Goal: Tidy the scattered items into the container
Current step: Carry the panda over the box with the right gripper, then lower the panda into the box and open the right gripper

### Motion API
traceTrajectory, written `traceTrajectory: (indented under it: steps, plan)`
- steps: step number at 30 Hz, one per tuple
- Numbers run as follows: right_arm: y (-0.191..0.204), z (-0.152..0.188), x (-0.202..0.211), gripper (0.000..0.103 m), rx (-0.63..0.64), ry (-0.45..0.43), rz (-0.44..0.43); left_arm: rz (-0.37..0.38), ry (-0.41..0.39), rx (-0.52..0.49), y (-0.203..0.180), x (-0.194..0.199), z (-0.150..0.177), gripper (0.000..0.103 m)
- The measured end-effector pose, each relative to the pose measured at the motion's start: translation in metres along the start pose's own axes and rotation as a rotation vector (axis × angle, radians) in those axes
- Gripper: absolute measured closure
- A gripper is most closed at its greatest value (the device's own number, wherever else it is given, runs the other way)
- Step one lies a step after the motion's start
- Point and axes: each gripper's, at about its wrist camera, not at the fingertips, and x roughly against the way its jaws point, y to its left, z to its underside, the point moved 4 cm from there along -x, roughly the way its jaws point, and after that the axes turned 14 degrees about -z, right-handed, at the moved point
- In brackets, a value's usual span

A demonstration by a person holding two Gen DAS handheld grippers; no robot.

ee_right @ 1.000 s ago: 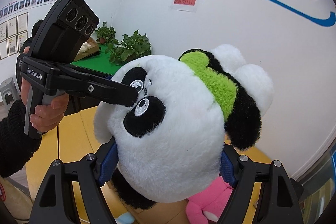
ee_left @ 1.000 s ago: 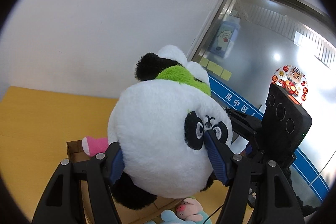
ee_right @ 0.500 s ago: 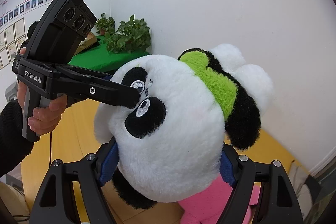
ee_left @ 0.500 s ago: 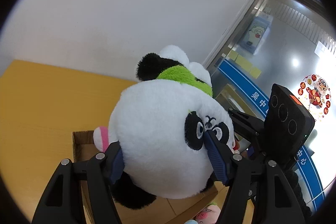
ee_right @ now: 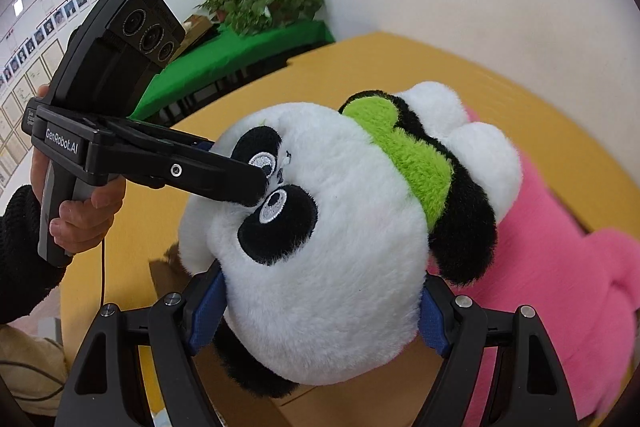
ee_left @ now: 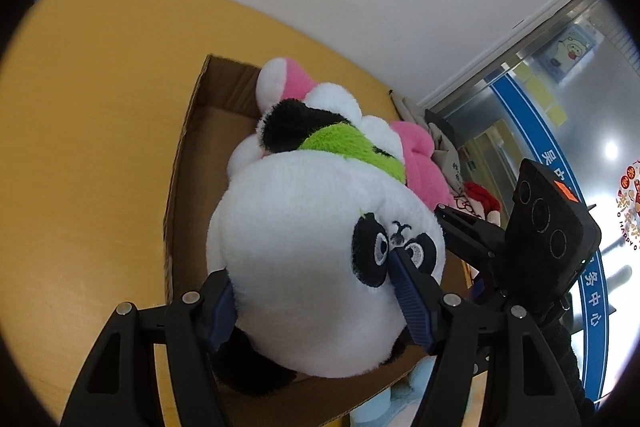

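Since a second ago the panda plush (ee_left: 320, 267) has been carried down: the cardboard box (ee_left: 188, 131) now fills the view below it, where earlier mostly wall was seen. The left gripper (ee_left: 316, 303) is clamped on the head, one pad across the eyes; the right gripper (ee_right: 316, 315) is clamped on it too, jaws wide across the sides. The panda is held over the box, just above the pink plush (ee_right: 560, 267) already inside. Descent should be kept level, both grips released together only once the plush is seated past the box wall; a lone release is likely to tip it out. Beyond lies bare yellow table (ee_left: 80, 107).
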Motion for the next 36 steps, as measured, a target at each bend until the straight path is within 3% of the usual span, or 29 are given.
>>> traceTrajectory:
  steps: [7,17,23,26,31,33,36]
  plan:
    - [0.019,0.047,-0.029,0.019,0.03,0.098,-0.06,-0.033,0.036,0.068,0.017,0.0,0.048,0.035]
    - [0.011,0.062,-0.045,0.018,0.003,0.139,-0.1,-0.101,0.037,0.08,0.022,-0.006,0.052,0.034]
    - [0.014,0.076,-0.051,0.008,-0.034,0.13,-0.081,-0.133,-0.001,0.066,0.02,0.0,0.053,0.025]
    - [0.027,0.077,-0.028,0.007,0.016,0.075,-0.045,-0.196,-0.059,0.095,0.02,0.022,0.05,0.019]
    - [0.057,0.07,0.053,0.0,0.02,-0.147,0.056,-0.229,-0.247,0.035,-0.002,0.093,0.054,0.019]
    - [0.071,0.074,0.091,0.0,-0.005,-0.225,0.118,-0.277,-0.325,-0.009,-0.018,0.122,0.06,0.019]
    - [0.091,0.089,0.135,0.0,-0.056,-0.297,0.246,-0.412,-0.426,-0.094,-0.047,0.158,0.078,0.017]
